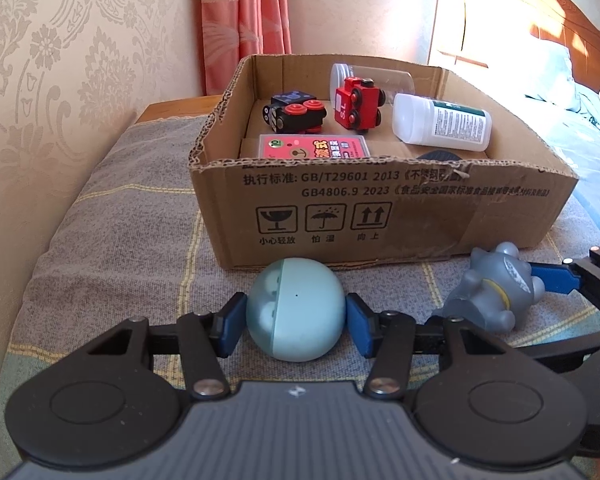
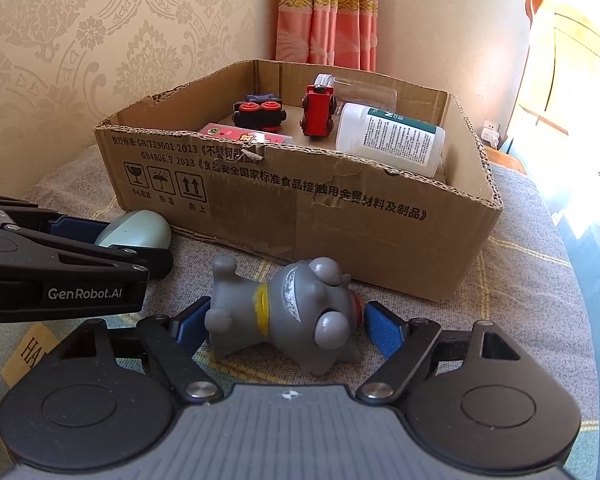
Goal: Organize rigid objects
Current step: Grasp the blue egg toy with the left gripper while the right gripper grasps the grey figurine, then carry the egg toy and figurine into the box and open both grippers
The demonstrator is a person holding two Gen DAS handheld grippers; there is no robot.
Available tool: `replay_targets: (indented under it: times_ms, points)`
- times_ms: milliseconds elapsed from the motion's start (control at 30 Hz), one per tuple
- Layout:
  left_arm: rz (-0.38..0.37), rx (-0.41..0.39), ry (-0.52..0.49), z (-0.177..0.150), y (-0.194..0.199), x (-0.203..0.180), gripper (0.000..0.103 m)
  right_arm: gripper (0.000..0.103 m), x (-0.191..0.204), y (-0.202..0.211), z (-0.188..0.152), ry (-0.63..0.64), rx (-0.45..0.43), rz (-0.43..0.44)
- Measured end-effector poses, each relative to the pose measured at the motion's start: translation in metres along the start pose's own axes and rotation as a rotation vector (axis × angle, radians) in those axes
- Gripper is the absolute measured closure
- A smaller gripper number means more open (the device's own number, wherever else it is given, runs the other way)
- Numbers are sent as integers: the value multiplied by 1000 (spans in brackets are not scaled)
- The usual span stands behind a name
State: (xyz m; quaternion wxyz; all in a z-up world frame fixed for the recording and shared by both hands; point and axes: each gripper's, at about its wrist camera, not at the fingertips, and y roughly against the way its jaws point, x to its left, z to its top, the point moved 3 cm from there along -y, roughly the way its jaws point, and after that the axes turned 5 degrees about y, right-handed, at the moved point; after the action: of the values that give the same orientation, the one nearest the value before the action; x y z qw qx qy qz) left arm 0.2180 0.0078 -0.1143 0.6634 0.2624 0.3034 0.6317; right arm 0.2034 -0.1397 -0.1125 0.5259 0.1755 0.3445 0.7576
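Note:
A pale blue egg-shaped case (image 1: 296, 309) lies on the grey checked cloth (image 1: 112, 216). My left gripper (image 1: 296, 322) has both blue pads against its sides, shut on it. The case also shows in the right wrist view (image 2: 138, 234). A grey toy animal (image 2: 288, 316) lies on its side on the cloth between the open jaws of my right gripper (image 2: 290, 326); a gap shows at the right pad. The toy also shows in the left wrist view (image 1: 496, 294). Both lie in front of an open cardboard box (image 1: 380, 216).
The box (image 2: 300, 216) holds a black toy car (image 1: 296, 114), a red toy train (image 1: 358, 104), a white bottle (image 1: 442, 125), a clear jar (image 1: 374, 76) and a pink card pack (image 1: 314, 147). Wallpapered wall at left, curtain behind, bed at right.

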Motion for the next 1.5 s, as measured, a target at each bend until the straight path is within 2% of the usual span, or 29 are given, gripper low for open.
replay_targets:
  times_ms: [267,467,667,800,1033,1133,1300,1500]
  points:
    - [-18,-16,-21,2,-3,0,50,23,1,0,2,6,4,7]
    - [-19,8,-29,4,-3,0,51,25,-1,0,4,11,23,17]
    - [-54,59,-55,5,0,1,51,25,-2,7,6,34,33,30]
    - [-81,80,-79,3,8,1,51,26,-4,16,6,48,34,42]
    - [-125,69,-103,8,37,-2,51,26,-10,41,9,82,23,58]
    - [-155,50,-109,18,54,-4,51,26,-11,55,13,103,2,63]
    - [-141,-27,-114,45,75,-11,51,26,-16,80,25,119,-45,80]
    - [-118,-89,-90,84,66,-14,51,26,-22,98,42,134,-96,81]
